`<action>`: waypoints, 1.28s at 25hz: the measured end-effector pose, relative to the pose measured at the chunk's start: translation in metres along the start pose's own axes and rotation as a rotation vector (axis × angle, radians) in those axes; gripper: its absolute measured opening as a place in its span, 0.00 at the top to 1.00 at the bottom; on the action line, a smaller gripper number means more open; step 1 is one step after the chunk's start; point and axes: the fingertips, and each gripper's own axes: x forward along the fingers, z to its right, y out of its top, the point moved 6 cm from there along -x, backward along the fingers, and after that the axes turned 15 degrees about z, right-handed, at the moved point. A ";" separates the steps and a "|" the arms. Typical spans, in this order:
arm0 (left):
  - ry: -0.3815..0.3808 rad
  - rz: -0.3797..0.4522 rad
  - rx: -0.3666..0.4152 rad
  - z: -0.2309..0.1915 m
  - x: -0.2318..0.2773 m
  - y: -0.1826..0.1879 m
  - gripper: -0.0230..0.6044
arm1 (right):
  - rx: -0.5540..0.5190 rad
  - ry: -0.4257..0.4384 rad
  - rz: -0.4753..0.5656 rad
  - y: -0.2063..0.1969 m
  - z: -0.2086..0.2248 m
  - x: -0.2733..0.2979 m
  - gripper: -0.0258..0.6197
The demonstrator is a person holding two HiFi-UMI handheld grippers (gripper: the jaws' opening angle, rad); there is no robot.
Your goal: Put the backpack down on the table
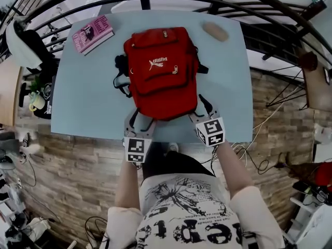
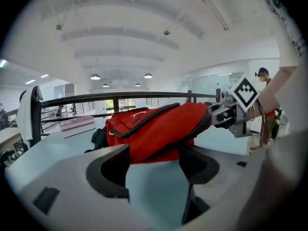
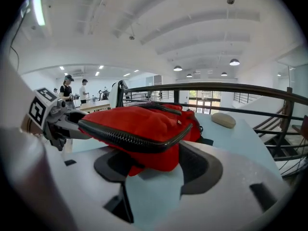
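Observation:
A red backpack (image 1: 161,71) lies flat on the pale blue table (image 1: 83,97), its near end towards me. My left gripper (image 1: 140,121) is at the bag's near left corner, and the right gripper (image 1: 203,110) is at its near right corner. In the left gripper view the jaws (image 2: 154,162) stand wide apart with the bag's red edge (image 2: 159,129) between their tips, and the pads are not pressing on it. The right gripper view shows the same: wide jaws (image 3: 154,165) around the bag's corner (image 3: 139,124) with its black zip.
A pink book (image 1: 93,33) lies at the table's far left corner and a beige oval object (image 1: 215,31) at its far right. A dark metal railing (image 1: 270,7) curves behind the table. People stand in the distance (image 3: 67,88).

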 end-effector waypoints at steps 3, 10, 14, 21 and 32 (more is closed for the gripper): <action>0.014 0.015 -0.035 0.003 -0.014 0.000 0.49 | 0.003 -0.005 -0.002 -0.001 0.000 -0.015 0.56; 0.023 0.032 -0.107 0.016 -0.043 0.016 0.49 | 0.065 -0.020 -0.003 0.000 -0.009 -0.051 0.57; 0.050 0.094 -0.070 0.018 -0.055 0.042 0.55 | 0.173 -0.044 0.082 0.023 -0.017 -0.069 0.61; 0.108 0.251 0.029 0.021 -0.066 0.103 0.88 | 0.097 -0.065 0.177 0.068 -0.023 -0.076 0.84; 0.082 0.343 -0.035 0.018 -0.079 0.175 0.94 | -0.027 0.009 0.282 0.123 -0.046 -0.084 0.97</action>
